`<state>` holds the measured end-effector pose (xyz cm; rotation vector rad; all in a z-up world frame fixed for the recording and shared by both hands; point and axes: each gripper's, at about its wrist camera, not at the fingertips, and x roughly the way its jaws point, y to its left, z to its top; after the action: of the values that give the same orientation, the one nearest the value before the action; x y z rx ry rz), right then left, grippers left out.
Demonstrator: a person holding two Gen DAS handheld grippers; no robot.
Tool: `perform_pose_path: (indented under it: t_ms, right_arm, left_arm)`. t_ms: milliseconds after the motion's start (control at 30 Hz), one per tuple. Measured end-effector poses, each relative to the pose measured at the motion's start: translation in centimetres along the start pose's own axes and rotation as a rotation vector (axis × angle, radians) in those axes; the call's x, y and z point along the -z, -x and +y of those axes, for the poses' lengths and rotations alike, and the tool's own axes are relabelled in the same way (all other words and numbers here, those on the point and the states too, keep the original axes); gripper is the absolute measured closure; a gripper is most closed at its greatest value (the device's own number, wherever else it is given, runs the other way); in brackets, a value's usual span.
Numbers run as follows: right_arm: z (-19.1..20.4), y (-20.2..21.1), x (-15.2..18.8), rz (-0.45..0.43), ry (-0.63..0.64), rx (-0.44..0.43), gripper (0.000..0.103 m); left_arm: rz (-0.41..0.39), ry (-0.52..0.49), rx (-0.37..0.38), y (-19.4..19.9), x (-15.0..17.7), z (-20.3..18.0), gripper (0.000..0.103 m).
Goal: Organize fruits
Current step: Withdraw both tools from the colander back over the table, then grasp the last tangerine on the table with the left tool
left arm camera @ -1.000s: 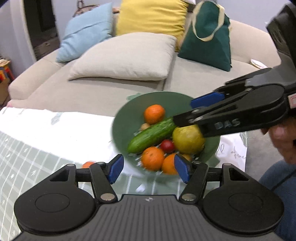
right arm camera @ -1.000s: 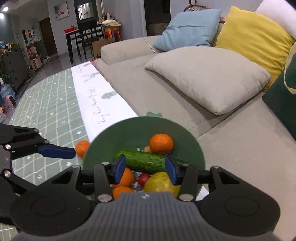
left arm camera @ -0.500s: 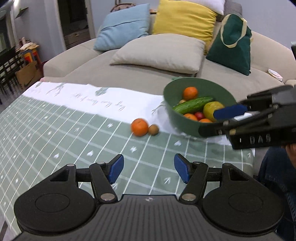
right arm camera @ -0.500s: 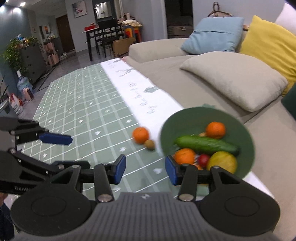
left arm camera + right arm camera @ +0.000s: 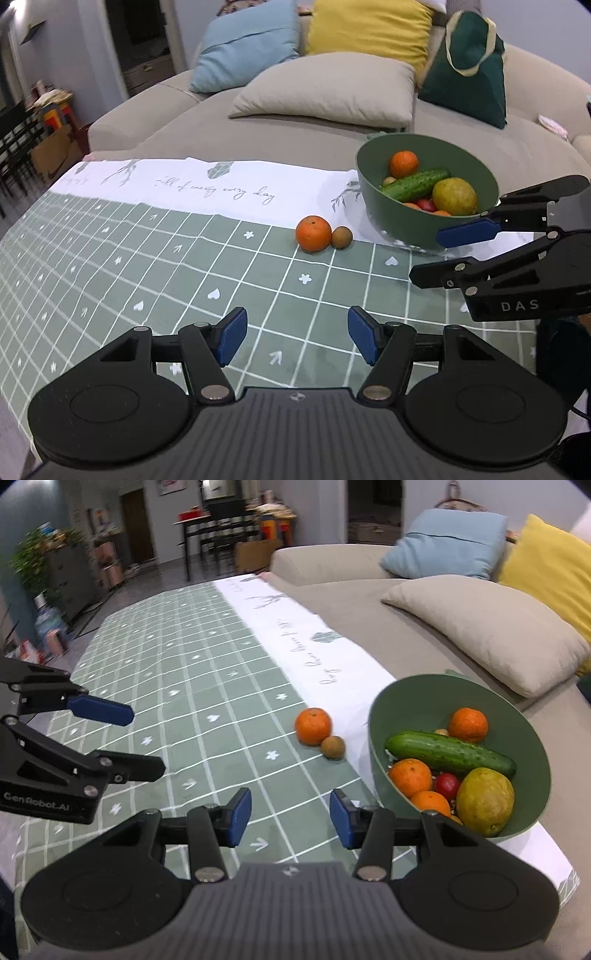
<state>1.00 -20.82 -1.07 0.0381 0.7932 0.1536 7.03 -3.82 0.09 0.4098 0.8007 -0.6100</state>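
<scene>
A green bowl (image 5: 376, 206) (image 5: 413, 698) stands at the table's far right edge. It holds a cucumber (image 5: 448, 751), several oranges (image 5: 467, 724), a yellow-green fruit (image 5: 484, 801) and a small red fruit (image 5: 447, 785). A loose orange (image 5: 313, 233) (image 5: 313, 726) and a small brown fruit (image 5: 341, 237) (image 5: 332, 746) lie touching each other on the tablecloth left of the bowl. My left gripper (image 5: 293, 339) is open and empty above the cloth. My right gripper (image 5: 290, 818) is open and empty, near the bowl.
The table has a green checked cloth (image 5: 110, 258) with a white printed band (image 5: 207, 184). Behind it is a beige sofa (image 5: 295, 133) with beige, blue and yellow cushions and a dark green bag (image 5: 465, 74). A dining area shows far off in the right wrist view.
Both grippers have pulled back from the bowl toward the table's near side. The cucumber that the right gripper was over now lies in the bowl. The loose orange and brown fruit came into view.
</scene>
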Motion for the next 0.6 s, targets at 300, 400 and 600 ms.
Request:
perform_pose_path:
  t_ms: [300, 400, 600]
  right_arm:
    - [1.0, -5.1, 0.9, -0.056, -0.057, 0.127, 0.061]
    - [0.8, -6.7, 0.7, -0.059, -0.052, 0.151, 0.061]
    - [0.9, -9.5, 0.0, -0.061, -0.009, 0.173, 0.076]
  left_arm:
    - [0.031, -0.139, 0.102, -5.4, -2.1, 1.3, 0.029]
    - [0.054, -0.22, 0.127, -7.6, -3.2, 1.7, 0.029]
    - [0.067, -0.363, 0.244, -11.0, -5.9, 2.3, 0.029]
